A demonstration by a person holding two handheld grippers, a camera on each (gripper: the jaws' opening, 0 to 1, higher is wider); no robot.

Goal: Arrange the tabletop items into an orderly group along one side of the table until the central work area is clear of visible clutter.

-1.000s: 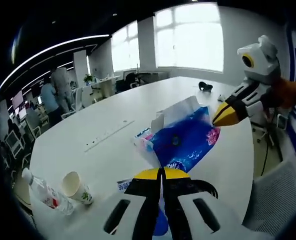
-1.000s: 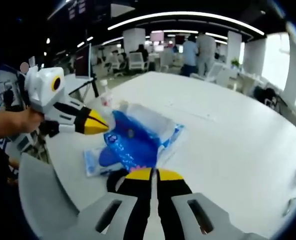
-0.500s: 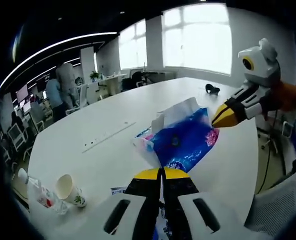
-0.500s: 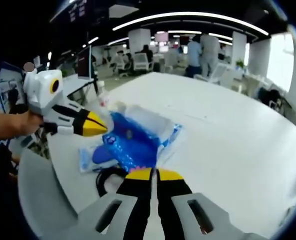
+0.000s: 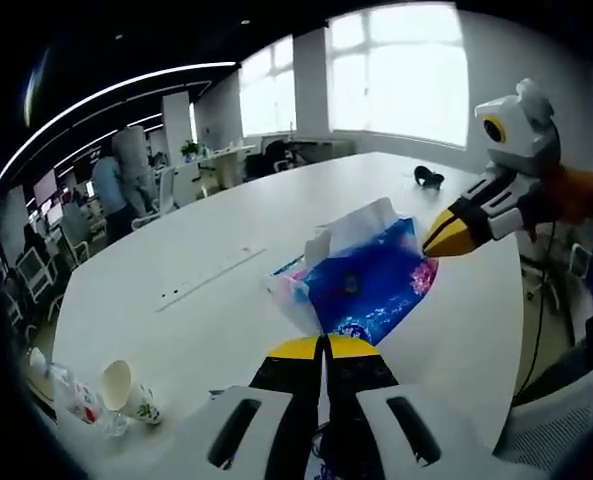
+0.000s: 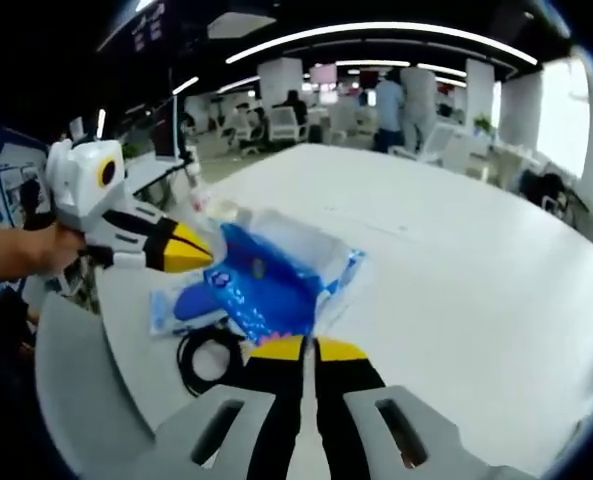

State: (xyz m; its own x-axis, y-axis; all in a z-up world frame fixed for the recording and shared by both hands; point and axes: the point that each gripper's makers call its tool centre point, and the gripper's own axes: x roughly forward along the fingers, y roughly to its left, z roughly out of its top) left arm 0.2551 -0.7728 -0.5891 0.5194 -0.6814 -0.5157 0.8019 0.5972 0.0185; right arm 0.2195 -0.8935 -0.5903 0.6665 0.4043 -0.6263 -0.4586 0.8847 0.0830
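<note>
Both claws are lifting a blue bag [image 5: 366, 285] above the white desk [image 5: 216, 260]. In the left gripper view, the left claw [image 5: 324, 347] is clenched, its yellow tips pressed together on the bag's near edge, and the bag is hanging between it and the right claw [image 5: 446, 236], which is coming in from the right with its tips at the bag's far corner. In the right gripper view, the right claw [image 6: 299, 348] is likewise clamped tight on the bag [image 6: 266, 280], while the left claw [image 6: 191, 247], held by a hand [image 6: 21, 250], is touching the bag's other edge. A white part of the bag is sticking up at the top. Beneath the bag, a flat blue packet [image 6: 181, 305] is lying on the desk near its edge, with a coiled black cable [image 6: 208, 357] just beside it. A paper cup [image 5: 116, 385] is lying tipped near a bottle [image 5: 71, 395] at the desk's far-left corner in the left gripper view. A small dark thing [image 5: 428, 178] is sitting well apart, toward the windows. People [image 6: 401, 95] are standing in the background.
</note>
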